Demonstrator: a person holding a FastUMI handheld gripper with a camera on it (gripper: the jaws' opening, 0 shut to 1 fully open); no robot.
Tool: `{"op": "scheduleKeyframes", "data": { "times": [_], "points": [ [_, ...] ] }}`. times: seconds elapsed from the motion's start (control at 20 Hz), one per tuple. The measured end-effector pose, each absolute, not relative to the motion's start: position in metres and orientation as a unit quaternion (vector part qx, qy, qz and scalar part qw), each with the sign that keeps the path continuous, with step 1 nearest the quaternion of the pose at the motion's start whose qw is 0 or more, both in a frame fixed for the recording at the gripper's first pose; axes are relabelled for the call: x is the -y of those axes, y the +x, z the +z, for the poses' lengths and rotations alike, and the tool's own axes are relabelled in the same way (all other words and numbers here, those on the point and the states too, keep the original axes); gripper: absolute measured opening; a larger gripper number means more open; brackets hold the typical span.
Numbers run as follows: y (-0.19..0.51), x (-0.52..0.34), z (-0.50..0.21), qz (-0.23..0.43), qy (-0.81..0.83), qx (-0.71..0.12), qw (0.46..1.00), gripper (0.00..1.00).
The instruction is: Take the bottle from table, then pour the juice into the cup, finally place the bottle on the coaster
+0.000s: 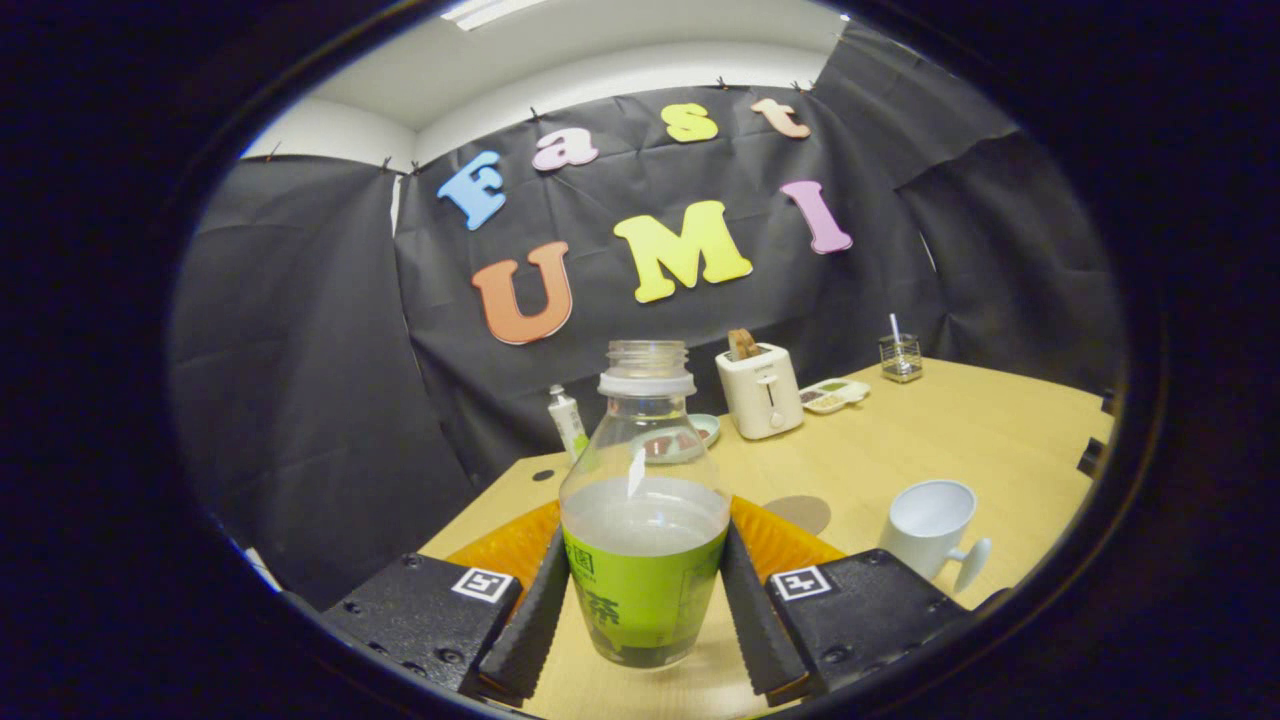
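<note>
The gripper (643, 600) clamps both fingers on the uncapped bottle (645, 520), liquid showing above its green label. The cup (930, 525) stands beyond the right finger, coaster (800, 512) just past the bottle.

We see the uncapped clear bottle (645, 520) with its green label, upright and half full between the tool's fingers, the white cup (930, 527) at its three o'clock, the brown coaster (800, 513) between them.
</note>
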State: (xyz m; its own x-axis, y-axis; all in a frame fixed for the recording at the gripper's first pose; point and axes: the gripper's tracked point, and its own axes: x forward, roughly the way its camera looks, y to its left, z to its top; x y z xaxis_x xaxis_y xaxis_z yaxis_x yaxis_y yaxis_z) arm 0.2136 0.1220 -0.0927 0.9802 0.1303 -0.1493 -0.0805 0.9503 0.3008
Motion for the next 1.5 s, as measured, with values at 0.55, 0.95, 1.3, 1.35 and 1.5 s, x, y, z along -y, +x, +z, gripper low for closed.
{"op": "scheduleKeyframes", "data": {
  "times": [0.55,0.95,1.3,1.35,1.5],
  "points": [
    [0.222,-0.116,-0.078,0.116,0.376,-0.087,0.915,0.79],
    [0.223,-0.103,-0.069,0.162,0.499,-0.072,0.848,0.79],
    [0.230,-0.081,-0.054,0.149,0.591,-0.047,0.792,0.79],
    [0.230,-0.078,-0.053,0.148,0.600,-0.044,0.785,0.79],
    [0.228,-0.070,-0.046,0.151,0.631,-0.035,0.760,0.79]
  ]
}}
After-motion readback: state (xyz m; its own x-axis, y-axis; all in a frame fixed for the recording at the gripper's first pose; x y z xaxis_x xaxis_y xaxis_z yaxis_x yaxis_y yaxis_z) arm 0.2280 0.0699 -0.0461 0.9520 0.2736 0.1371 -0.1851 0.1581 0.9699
